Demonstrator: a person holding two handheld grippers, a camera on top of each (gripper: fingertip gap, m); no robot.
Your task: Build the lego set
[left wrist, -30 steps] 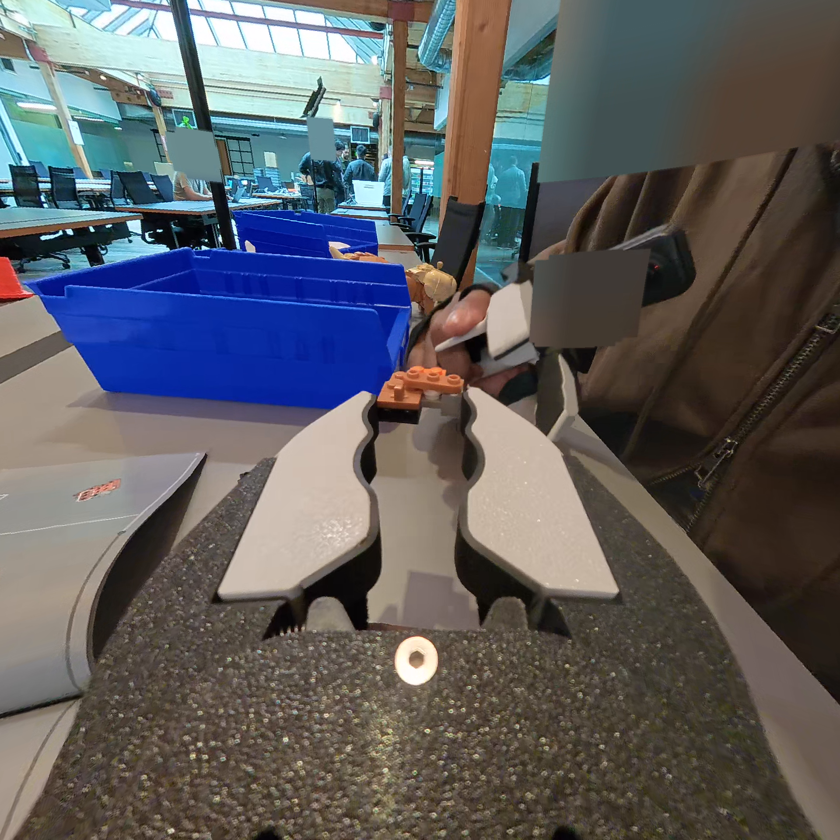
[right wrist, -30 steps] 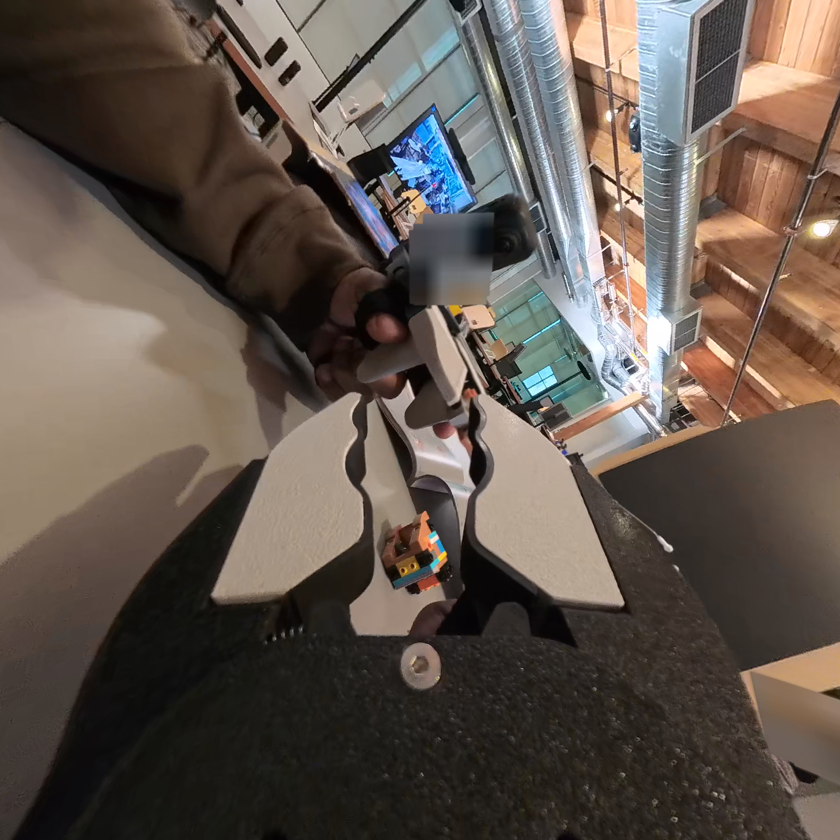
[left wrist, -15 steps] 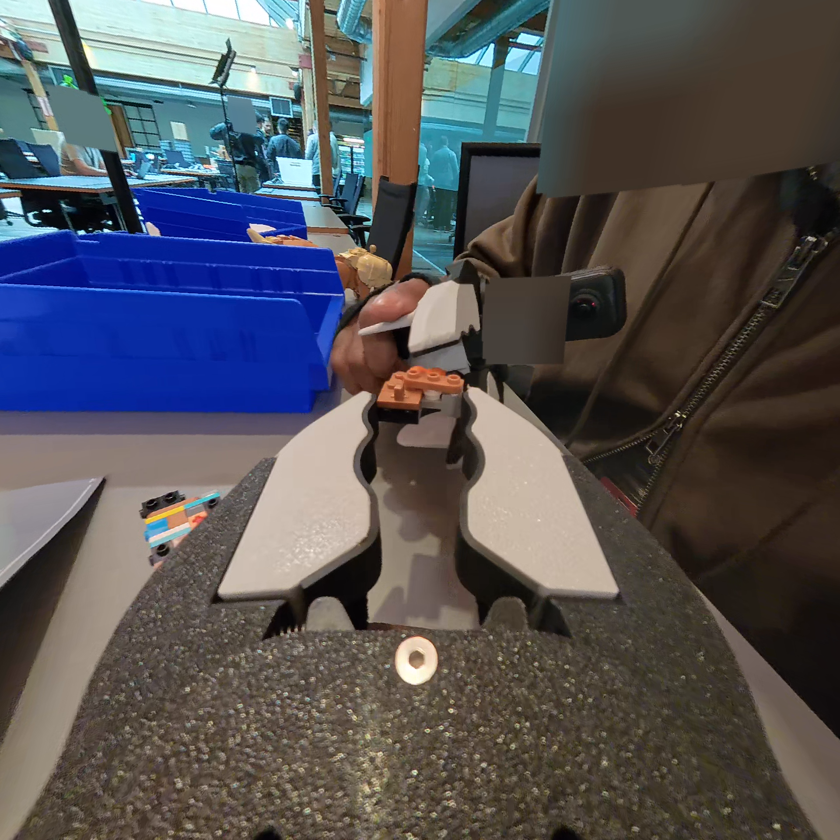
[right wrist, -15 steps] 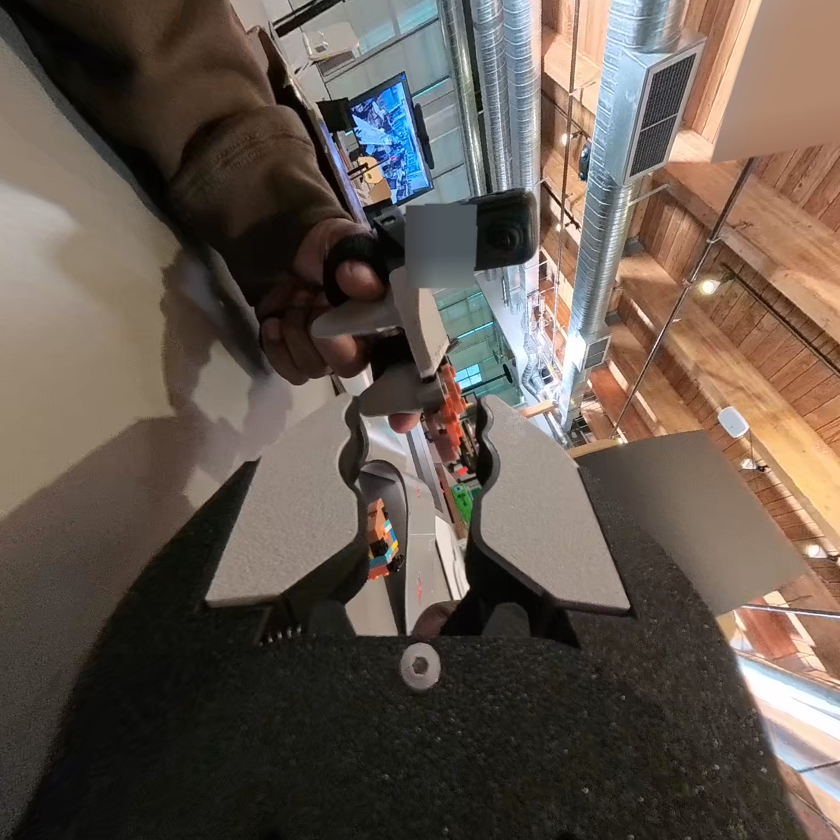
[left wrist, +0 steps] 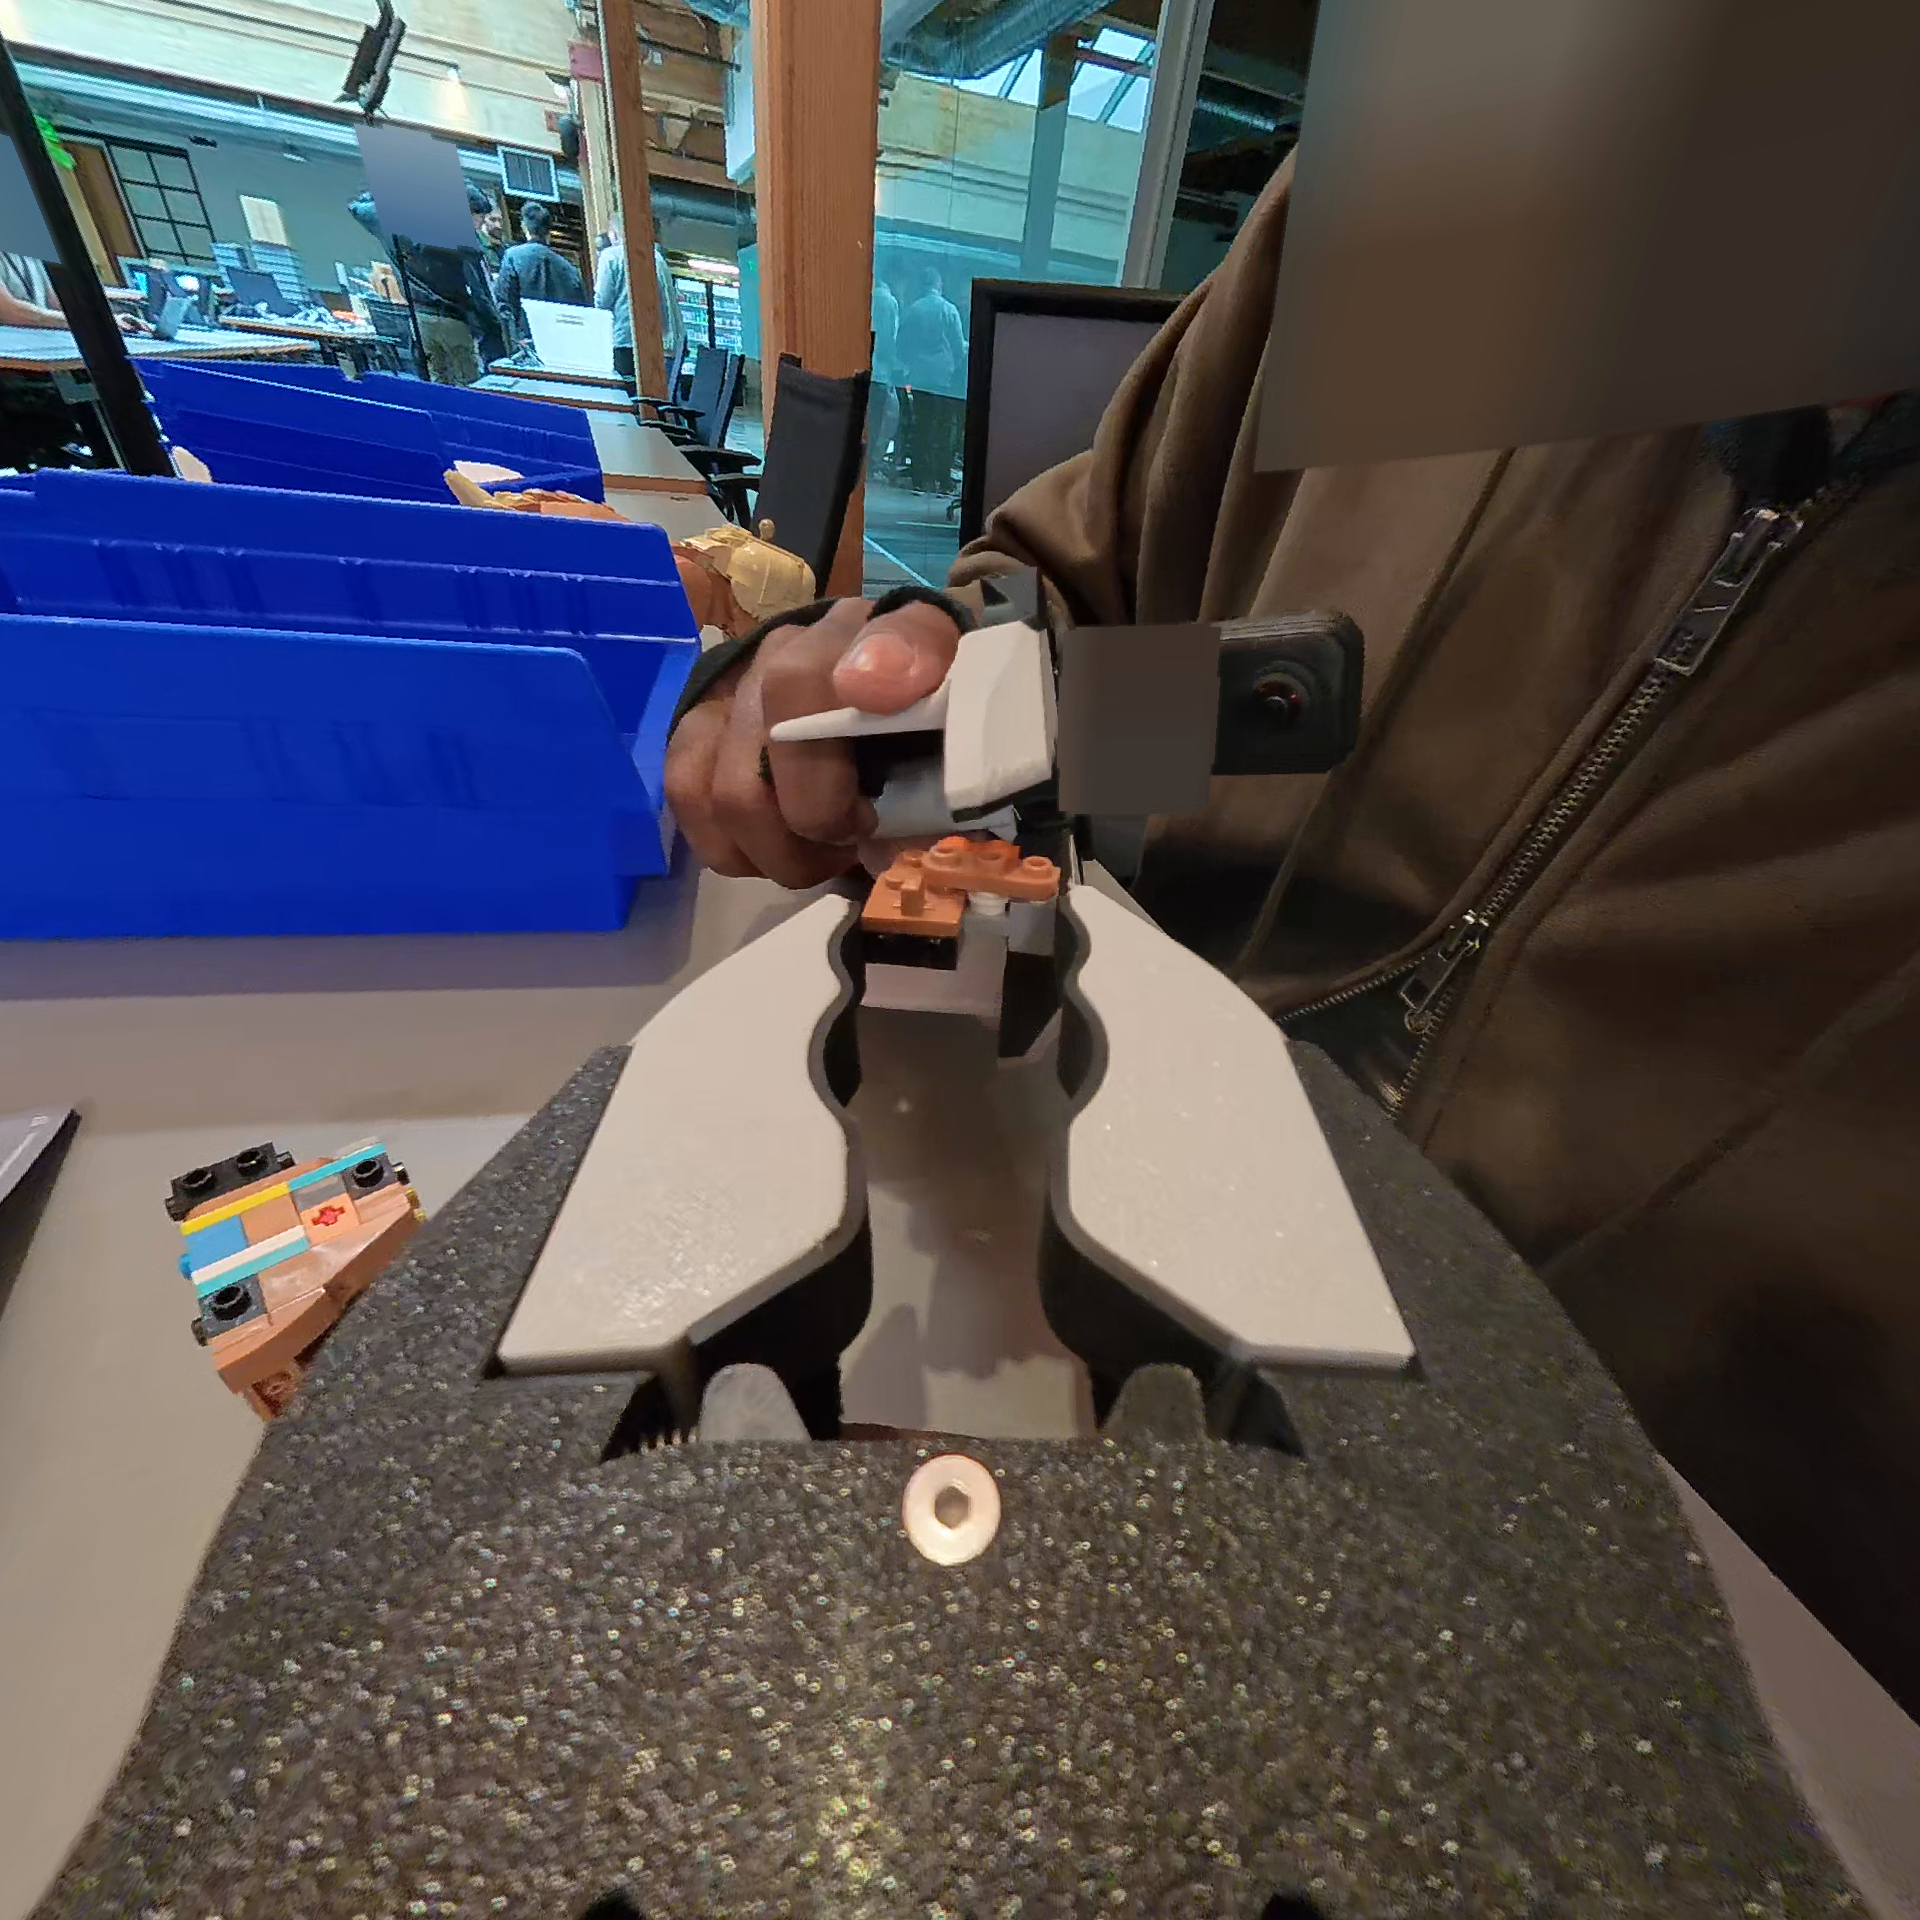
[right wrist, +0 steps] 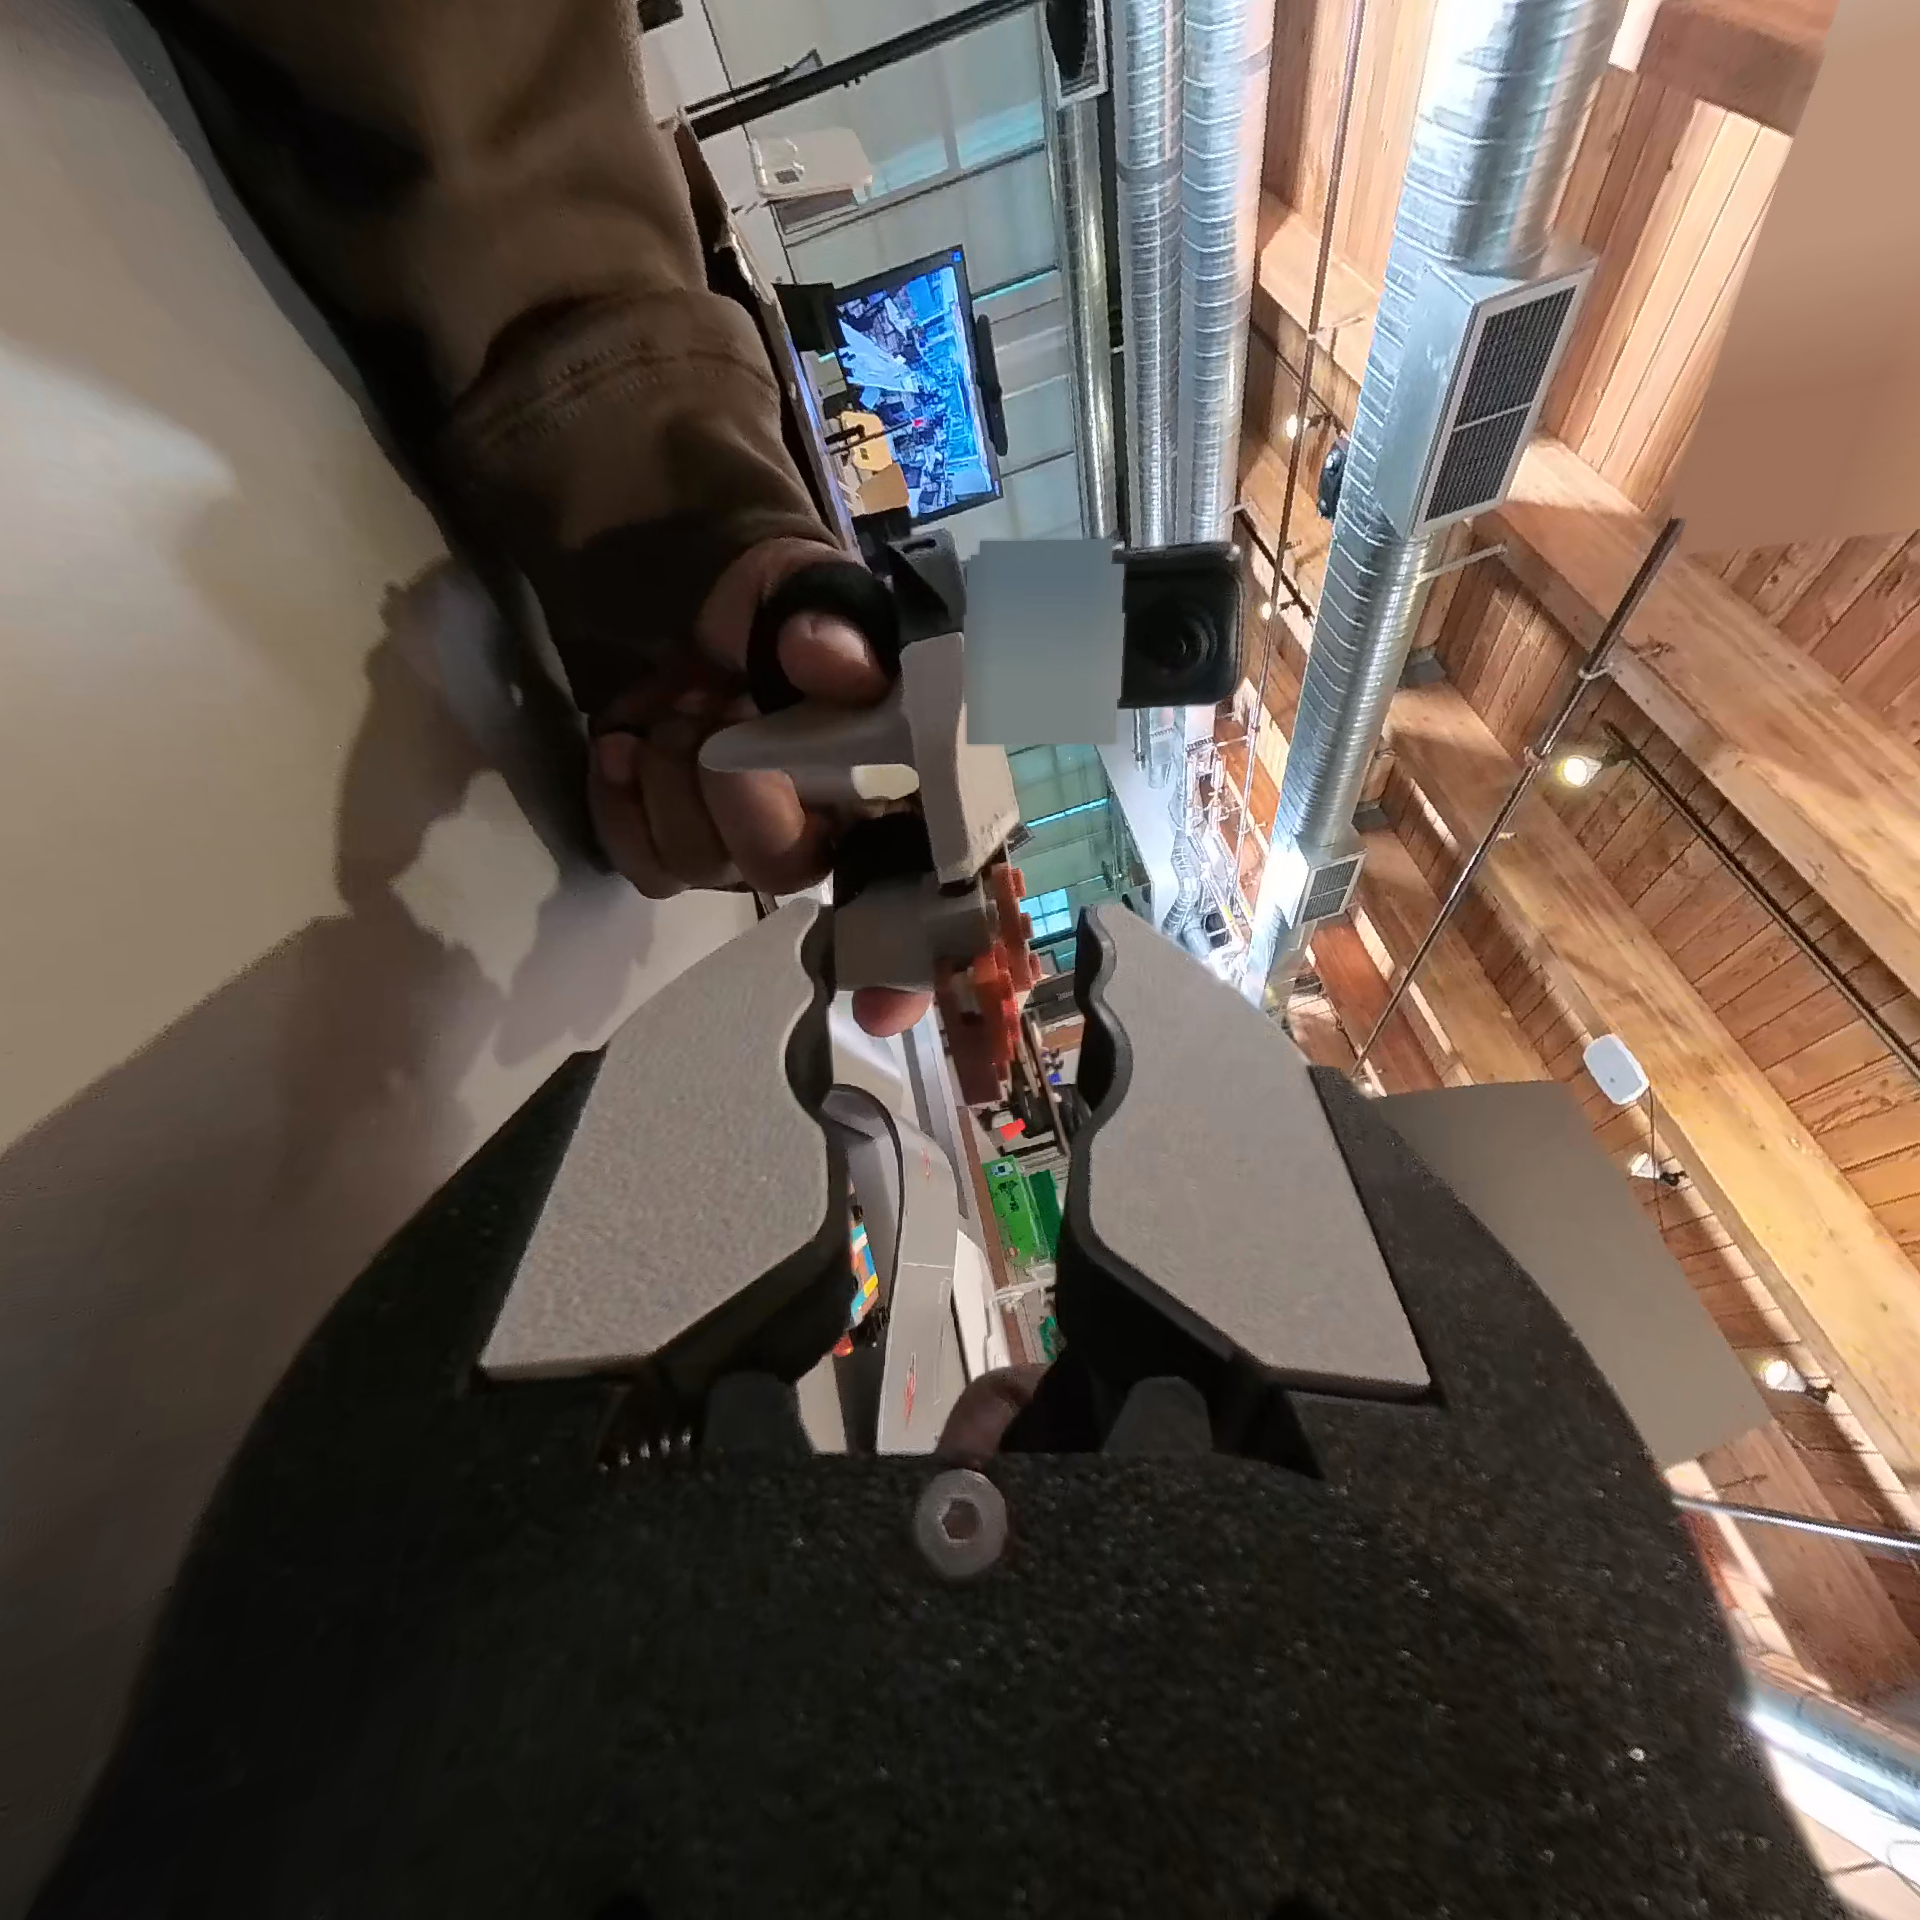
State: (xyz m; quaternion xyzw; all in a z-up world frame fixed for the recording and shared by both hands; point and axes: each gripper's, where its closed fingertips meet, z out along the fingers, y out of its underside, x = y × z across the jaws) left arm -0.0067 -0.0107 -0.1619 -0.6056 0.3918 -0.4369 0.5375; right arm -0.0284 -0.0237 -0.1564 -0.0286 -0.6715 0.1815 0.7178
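My left gripper (left wrist: 956, 925) is shut on a small lego piece (left wrist: 961, 883), orange plates on a black brick, held at the fingertips above the table. My right gripper (right wrist: 951, 935), held by a hand (left wrist: 769, 769), faces it tip to tip. Its jaws stand apart on either side of the orange piece (right wrist: 997, 966), and one of its fingers (left wrist: 925, 982) sits just under the piece. A part-built lego model (left wrist: 291, 1247) in brown, blue and black lies on the table at the lower left, and a sliver of it shows in the right wrist view (right wrist: 862, 1283).
Blue plastic bins (left wrist: 312, 727) stand on the table to the left, with tan lego builds (left wrist: 748, 571) behind them. The corner of a booklet (left wrist: 31, 1143) lies at the left edge. A person in a brown jacket (left wrist: 1558, 935) fills the right side. Left and right tips are no more than a few centimetres apart.
The left view has swung right, bringing the part-built model into sight at the lower left. The right gripper has closed in until its tips reach the orange piece.
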